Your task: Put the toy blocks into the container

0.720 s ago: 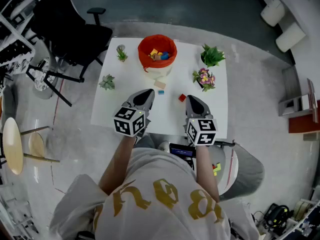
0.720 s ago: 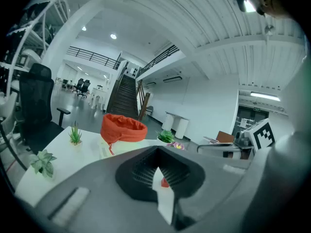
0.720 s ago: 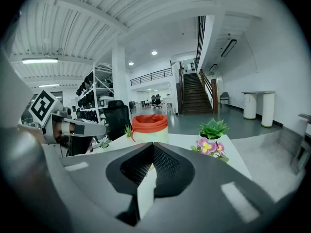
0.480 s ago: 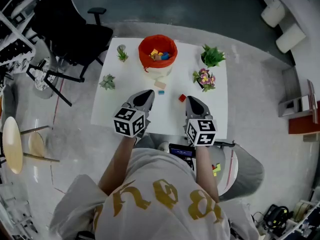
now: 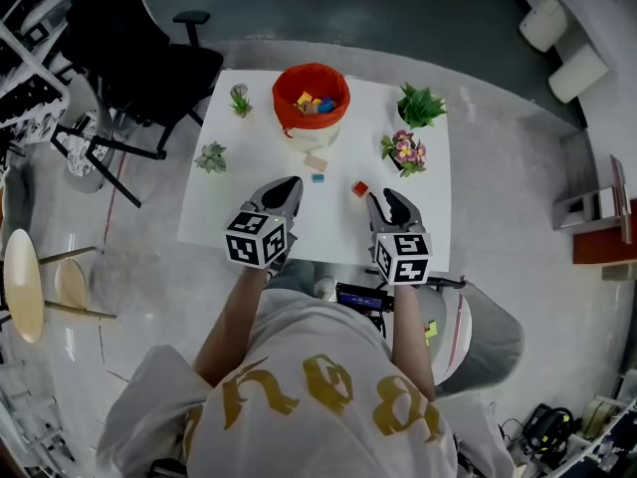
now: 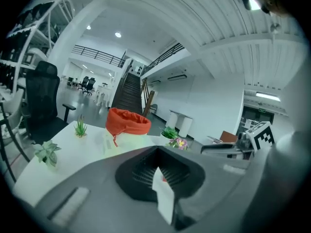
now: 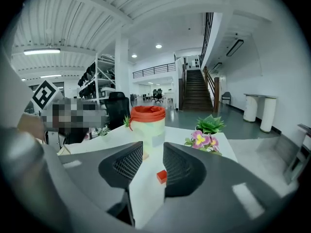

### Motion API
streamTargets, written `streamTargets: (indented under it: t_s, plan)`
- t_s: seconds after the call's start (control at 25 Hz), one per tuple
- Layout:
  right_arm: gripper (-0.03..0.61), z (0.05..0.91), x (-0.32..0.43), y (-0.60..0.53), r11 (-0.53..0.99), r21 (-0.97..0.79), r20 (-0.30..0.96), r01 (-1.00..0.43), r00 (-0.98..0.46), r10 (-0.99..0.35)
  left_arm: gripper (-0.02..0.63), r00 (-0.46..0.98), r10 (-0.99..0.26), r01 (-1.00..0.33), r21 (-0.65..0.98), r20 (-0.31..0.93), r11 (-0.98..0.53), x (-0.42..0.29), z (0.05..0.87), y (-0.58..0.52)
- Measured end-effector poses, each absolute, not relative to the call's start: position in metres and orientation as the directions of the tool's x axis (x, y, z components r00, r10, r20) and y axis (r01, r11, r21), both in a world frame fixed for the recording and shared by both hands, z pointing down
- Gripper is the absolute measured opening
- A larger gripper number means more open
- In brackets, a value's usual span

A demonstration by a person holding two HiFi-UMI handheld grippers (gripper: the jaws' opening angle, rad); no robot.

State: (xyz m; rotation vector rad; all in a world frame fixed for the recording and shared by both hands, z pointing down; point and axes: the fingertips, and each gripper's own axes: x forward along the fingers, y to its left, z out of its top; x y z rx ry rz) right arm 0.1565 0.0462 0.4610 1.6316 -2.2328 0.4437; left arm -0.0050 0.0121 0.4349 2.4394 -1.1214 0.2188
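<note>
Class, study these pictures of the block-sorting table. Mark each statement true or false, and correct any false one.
1. The right gripper has its jaws apart and holds nothing. True.
2. The red block lies inside the container. False: it lies on the table, just ahead of the right gripper.
3. The container has some blocks in it. True.
4. The left gripper grips the tan block. False: that block lies on the table near the container's base, apart from the gripper.
5. The flowering plant stands inside the container. False: it stands on the table, to the container's right.
</note>
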Motion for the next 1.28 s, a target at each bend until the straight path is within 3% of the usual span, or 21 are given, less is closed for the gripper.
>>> streamTargets:
  t_s: [1.28]
  plan:
    - [0.183, 0.562, 0.172, 0.01, 0.305, -0.038, 0.673, -0.951, -0.25, -0.696, 0.0, 0.747, -0.457, -0.654, 0.411, 0.482, -0.636, 0.037, 0.539, -0.045]
